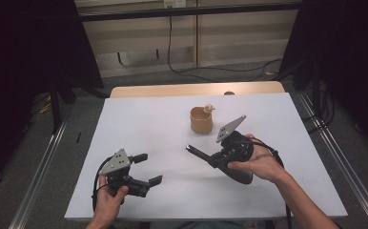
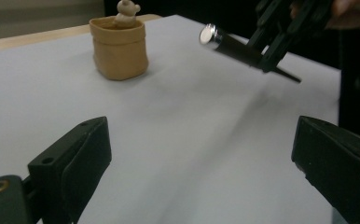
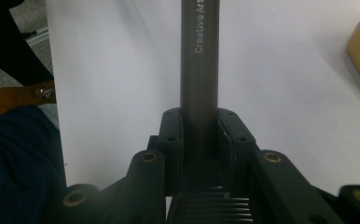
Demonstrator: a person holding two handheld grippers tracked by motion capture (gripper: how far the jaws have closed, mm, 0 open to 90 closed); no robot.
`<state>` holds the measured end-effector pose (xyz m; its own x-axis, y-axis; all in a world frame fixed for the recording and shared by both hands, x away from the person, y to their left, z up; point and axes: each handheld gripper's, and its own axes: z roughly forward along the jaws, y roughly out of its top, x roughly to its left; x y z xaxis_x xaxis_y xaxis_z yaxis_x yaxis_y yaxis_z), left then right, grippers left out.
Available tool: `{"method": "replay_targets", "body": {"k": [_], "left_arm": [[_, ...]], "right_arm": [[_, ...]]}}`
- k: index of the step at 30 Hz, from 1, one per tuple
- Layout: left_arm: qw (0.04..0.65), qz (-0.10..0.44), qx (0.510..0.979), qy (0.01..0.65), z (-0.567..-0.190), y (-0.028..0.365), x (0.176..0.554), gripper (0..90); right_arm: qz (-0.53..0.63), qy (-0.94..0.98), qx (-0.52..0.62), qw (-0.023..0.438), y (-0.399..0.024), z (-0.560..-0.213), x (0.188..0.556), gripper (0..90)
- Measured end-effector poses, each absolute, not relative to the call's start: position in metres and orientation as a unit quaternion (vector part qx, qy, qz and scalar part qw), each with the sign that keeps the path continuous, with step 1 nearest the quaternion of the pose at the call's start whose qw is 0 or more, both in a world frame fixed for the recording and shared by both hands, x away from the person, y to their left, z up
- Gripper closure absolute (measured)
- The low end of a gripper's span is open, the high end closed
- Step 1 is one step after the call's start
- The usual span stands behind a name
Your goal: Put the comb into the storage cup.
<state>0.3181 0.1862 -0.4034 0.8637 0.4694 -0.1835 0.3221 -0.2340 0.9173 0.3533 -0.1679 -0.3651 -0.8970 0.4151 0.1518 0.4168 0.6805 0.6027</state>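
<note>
right gripper view has the right gripper clenched on a dark pen-like tube held above the white table, the left gripper released; gripped at one end, it could tilt and miss the tan pouch.

White table, tan pouch on it

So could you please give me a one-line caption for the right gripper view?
Right gripper clamps a dark pen-like tube over the white table.
</note>
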Motion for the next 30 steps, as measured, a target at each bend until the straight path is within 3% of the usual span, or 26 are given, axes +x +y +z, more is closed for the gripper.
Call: {"method": "replay_targets", "body": {"k": [5, 11, 18, 30], "left_arm": [[0.558, 0.064, 0.795, 0.228, -0.398, 0.178, 0.321, 5.3], [0.537, 0.098, 0.814, 0.198, -0.390, 0.167, 0.323, 5.2], [0.530, 0.057, 0.832, 0.156, -0.382, 0.155, 0.323, 3.6], [0.509, 0.042, 0.850, 0.134, -0.382, 0.138, 0.343, 3.2]], "right_arm": [[-0.317, -0.919, -0.234, 0.009, -0.163, -0.366, 0.357, 72.7], [-0.309, -0.925, -0.221, 0.015, -0.159, -0.364, 0.359, 72.7], [-0.285, -0.932, -0.222, 0.013, -0.155, -0.366, 0.360, 72.7], [-0.264, -0.944, -0.195, 0.021, -0.150, -0.370, 0.360, 72.7]]}}
